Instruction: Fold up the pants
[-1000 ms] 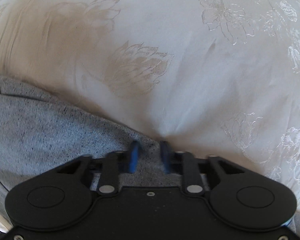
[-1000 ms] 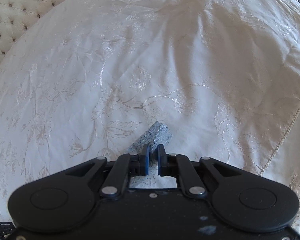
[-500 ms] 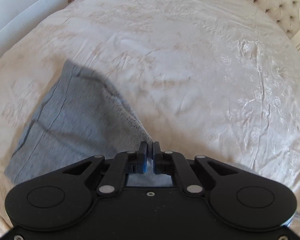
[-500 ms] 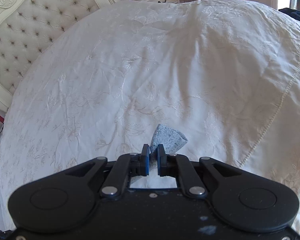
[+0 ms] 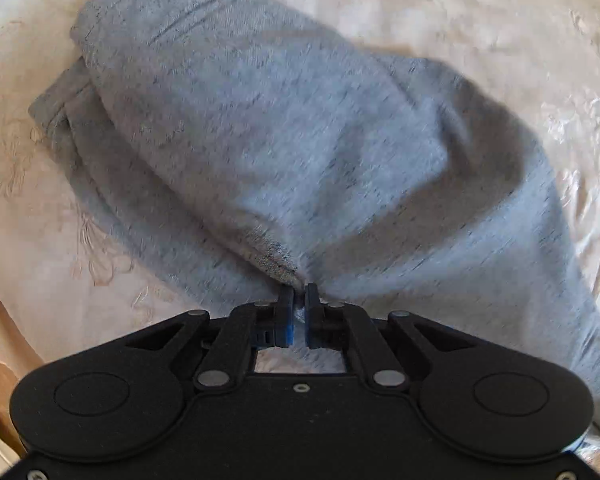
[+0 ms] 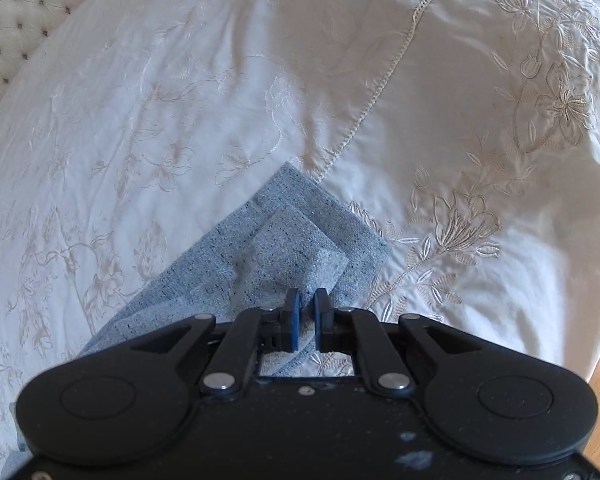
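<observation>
Black claw [image 5: 297, 300], blue pads [image 5: 287, 330], silver rivets.

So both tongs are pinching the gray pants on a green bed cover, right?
Almost. Both tongs, left and right, do pinch the gray pants, but the bed cover is white with stitched flowers, not green. The right wrist view shows it best.

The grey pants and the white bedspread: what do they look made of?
Pants: likely soft jersey or sweatshirt knit, matte, heathered grey with dark flecks, thick rounded folds. Bedspread: smooth woven cloth, perhaps cotton sateen or silk-like, faint sheen, embroidered flowers, corded seam.
</observation>
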{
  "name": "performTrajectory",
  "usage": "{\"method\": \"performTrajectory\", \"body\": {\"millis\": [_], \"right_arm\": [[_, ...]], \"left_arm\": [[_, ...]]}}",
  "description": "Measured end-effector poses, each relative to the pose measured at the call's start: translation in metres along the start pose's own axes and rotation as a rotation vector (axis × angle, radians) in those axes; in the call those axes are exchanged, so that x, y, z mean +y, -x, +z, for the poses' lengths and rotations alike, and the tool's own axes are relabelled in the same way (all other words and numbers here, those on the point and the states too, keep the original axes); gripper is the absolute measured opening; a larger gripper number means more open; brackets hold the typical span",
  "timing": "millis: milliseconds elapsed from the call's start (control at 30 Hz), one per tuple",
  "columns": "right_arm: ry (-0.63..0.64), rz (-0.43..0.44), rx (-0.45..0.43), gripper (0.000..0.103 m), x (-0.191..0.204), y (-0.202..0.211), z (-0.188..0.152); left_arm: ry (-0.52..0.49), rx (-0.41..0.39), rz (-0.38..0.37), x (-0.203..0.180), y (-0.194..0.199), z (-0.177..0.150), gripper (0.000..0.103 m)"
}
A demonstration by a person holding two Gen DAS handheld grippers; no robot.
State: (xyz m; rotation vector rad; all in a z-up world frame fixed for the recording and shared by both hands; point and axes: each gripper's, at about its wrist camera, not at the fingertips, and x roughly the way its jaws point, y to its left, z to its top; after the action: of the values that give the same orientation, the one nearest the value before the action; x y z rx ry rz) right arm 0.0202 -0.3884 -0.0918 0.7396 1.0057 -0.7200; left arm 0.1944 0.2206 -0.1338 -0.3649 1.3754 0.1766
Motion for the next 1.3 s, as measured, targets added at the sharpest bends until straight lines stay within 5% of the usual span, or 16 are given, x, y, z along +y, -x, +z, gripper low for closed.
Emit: {"method": "performTrajectory", "body": {"millis": [133, 267, 400, 567, 767, 967, 1100, 1300], "right_arm": [[0.069, 0.12, -0.07, 0.008, 0.04, 0.025, 0.035], [0.14, 0.282, -0.263, 0.008, 0.07, 0.085, 0.056], [0.129, 0.244, -0.247, 0.008, 0.054, 0.077, 0.042], [0.081, -0.003, -0.058, 0.007, 0.003, -0.017, 0.003], [0.068, -0.005, -0.038, 0.007, -0.023, -0.027, -0.014], [0.206, 0.064, -0.164, 0.006, -0.014, 0.0, -0.013], [0.175, -0.027, 0.027, 0.012, -0.032, -0.036, -0.006], [0.273, 0.04, -0.109, 0.021, -0.031, -0.009, 0.015]], "left_arm": [[-0.038, -0.171, -0.111, -0.022, 0.063, 0.027, 0.006], [-0.083, -0.318, -0.133, -0.022, 0.1, 0.02, 0.005], [-0.091, -0.213, -0.032, -0.008, 0.053, -0.005, 0.005], [-0.117, -0.039, 0.131, 0.012, -0.012, -0.047, 0.005], [-0.155, -0.013, 0.14, 0.005, -0.009, -0.06, 0.007], [-0.288, -0.047, 0.107, -0.04, 0.005, -0.071, 0.012], [-0.378, -0.045, 0.082, -0.083, 0.011, -0.081, 0.013], [-0.51, -0.06, 0.006, -0.155, 0.018, -0.096, 0.013]]}}
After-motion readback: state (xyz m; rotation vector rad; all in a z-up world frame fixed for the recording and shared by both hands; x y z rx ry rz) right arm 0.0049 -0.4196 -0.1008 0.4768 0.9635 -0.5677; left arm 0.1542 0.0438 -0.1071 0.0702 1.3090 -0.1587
